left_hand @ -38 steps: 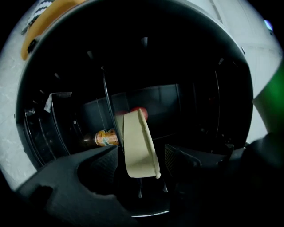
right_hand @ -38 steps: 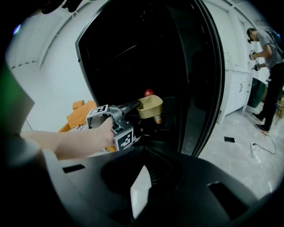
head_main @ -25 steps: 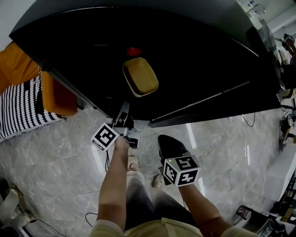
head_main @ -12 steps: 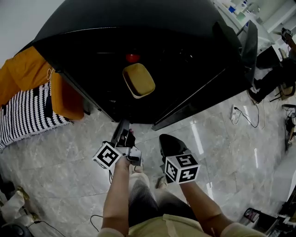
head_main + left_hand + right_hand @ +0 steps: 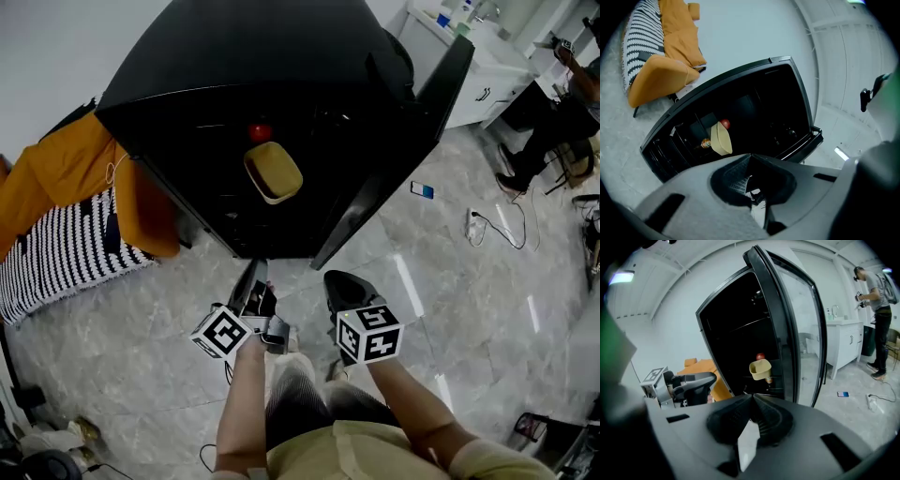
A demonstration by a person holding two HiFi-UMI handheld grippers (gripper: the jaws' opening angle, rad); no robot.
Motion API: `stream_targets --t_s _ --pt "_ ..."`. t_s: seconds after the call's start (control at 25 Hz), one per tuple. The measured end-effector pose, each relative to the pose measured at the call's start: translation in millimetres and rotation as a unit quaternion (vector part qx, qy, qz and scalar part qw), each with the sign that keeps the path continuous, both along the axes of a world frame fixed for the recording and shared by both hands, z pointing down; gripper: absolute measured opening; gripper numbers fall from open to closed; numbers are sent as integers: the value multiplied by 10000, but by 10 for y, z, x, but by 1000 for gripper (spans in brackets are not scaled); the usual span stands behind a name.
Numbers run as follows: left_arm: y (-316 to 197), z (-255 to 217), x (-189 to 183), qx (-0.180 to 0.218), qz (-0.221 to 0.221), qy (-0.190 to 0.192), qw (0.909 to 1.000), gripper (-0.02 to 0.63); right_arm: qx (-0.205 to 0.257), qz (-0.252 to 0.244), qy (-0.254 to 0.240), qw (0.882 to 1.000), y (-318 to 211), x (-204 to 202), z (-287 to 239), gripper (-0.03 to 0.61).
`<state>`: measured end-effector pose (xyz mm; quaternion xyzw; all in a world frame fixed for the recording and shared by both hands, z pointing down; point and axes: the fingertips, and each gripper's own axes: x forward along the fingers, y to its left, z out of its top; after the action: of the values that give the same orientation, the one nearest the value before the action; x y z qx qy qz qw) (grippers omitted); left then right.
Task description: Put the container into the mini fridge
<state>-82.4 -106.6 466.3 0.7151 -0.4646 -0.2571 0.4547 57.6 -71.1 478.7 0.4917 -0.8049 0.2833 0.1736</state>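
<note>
The tan container [image 5: 273,172] sits on a shelf inside the open black mini fridge [image 5: 281,56], just below a red round thing [image 5: 260,132]. In the left gripper view the container [image 5: 720,139] shows deep in the fridge, and in the right gripper view the container [image 5: 760,369] stands beside the door. My left gripper [image 5: 251,281] is over the floor in front of the fridge, shut with nothing between its jaws. Beside it my right gripper [image 5: 342,286] is also shut and empty. Both are well apart from the container.
The fridge door [image 5: 403,141] stands open to the right. An orange chair [image 5: 141,206] and striped fabric [image 5: 56,253] are at the left. A phone [image 5: 422,190] and cables [image 5: 487,225] lie on the floor at the right. A person [image 5: 876,310] stands by a white cabinet [image 5: 843,343].
Both grippers have drawn back from the fridge over the floor. The left gripper's jaws have closed. The container stays on its shelf.
</note>
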Motion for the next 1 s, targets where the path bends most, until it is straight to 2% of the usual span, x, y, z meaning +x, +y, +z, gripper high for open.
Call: stream_targets --t_s 0.2,0.36,0.6,0.8,1.0 --pt "255 -129 54 -41 220 -404 9989 21 86 -39 -53 9999 118 3 -159 29" --pt "477 -237 92 -95 336 -553 9979 21 223 -171 -85 9996 201 1 -307 29" --pt "749 -454 168 47 381 -1054 9937 21 354 -277 -174 9988 311 46 -480 29" --pt "921 -555 105 84 161 -1088 9939 21 485 -309 -200 9981 361 80 -583 29" --pt "1095 -631 45 99 -23 -1435 9896 21 626 -358 -298 9970 420 119 -724 29"
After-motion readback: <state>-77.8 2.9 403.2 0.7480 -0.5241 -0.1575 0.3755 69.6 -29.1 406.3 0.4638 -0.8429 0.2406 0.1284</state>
